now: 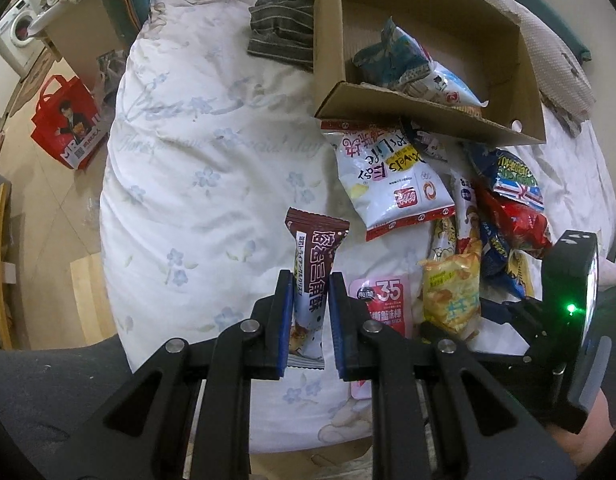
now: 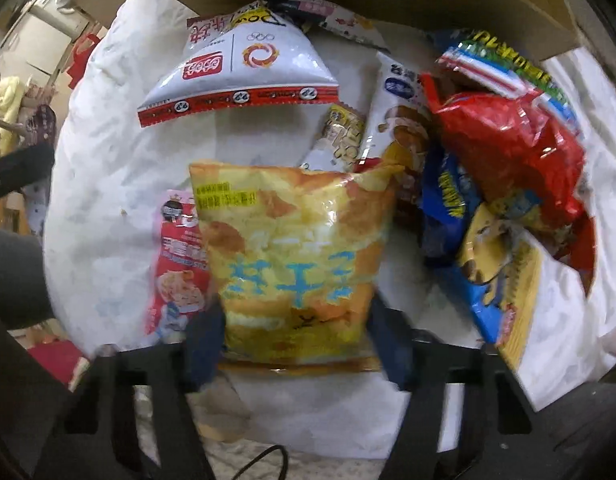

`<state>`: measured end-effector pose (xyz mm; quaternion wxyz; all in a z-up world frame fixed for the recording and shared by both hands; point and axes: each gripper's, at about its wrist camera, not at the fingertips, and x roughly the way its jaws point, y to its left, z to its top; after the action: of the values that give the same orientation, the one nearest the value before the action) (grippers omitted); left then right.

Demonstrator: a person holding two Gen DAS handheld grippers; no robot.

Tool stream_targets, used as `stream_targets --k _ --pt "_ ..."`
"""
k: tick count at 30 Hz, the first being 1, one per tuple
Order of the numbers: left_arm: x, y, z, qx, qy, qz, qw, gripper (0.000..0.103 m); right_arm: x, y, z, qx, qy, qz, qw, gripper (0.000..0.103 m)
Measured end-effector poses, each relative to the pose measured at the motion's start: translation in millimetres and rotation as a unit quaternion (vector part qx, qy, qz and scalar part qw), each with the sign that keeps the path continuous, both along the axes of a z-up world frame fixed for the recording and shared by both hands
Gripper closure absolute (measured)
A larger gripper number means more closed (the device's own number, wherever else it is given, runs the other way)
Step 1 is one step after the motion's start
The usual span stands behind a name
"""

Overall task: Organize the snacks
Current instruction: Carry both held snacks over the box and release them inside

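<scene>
Both grippers are working over the snack pile on the bed.

The left gripper (image 1: 308, 304) is pinching a brown-and-white wafer packet (image 1: 310, 276) tight; the right gripper (image 2: 295, 332) is half open around a puffy yellow crisp bag (image 2: 295, 264), contact unclear. It should squeeze gently, low on the bag, then carry it to the brown cardboard box (image 1: 424, 116) beyond.

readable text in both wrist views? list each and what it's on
"35" and "STICK": pink packet
"Life": large white bag, printed upside down
"MR": red tote bag on the floor
Chinese print on the brown-topped bar in the left gripper and on the yellow bag: not transcribed; other print too blurred.
</scene>
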<state>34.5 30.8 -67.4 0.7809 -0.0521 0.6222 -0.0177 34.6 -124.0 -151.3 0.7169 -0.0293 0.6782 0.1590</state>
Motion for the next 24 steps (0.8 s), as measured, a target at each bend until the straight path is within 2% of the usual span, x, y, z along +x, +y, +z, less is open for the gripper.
stream_targets --k 2,8,12,16,24 --pt "-1 1 1 -0.002 -0.003 0.002 1.0000 0.089 -1 -4 7 0.020 -0.004 -0.003 1.000 0.056" --pt "-2 6 7 -0.002 -0.016 0.013 0.9998 0.089 -4 -29 41 0.104 -0.027 -0.033 0.994 0.057" --pt "-1 12 11 -0.006 -0.024 0.027 0.9993 0.089 -4 -46 66 0.179 -0.057 -0.056 0.981 0.057" --pt "1 17 21 -0.008 -0.047 0.043 0.9979 0.089 5 -58 89 0.233 -0.082 -0.071 0.967 0.057" --pt "7 17 48 -0.006 -0.095 0.053 0.9941 0.089 17 -70 121 0.265 -0.119 -0.077 0.954 0.057"
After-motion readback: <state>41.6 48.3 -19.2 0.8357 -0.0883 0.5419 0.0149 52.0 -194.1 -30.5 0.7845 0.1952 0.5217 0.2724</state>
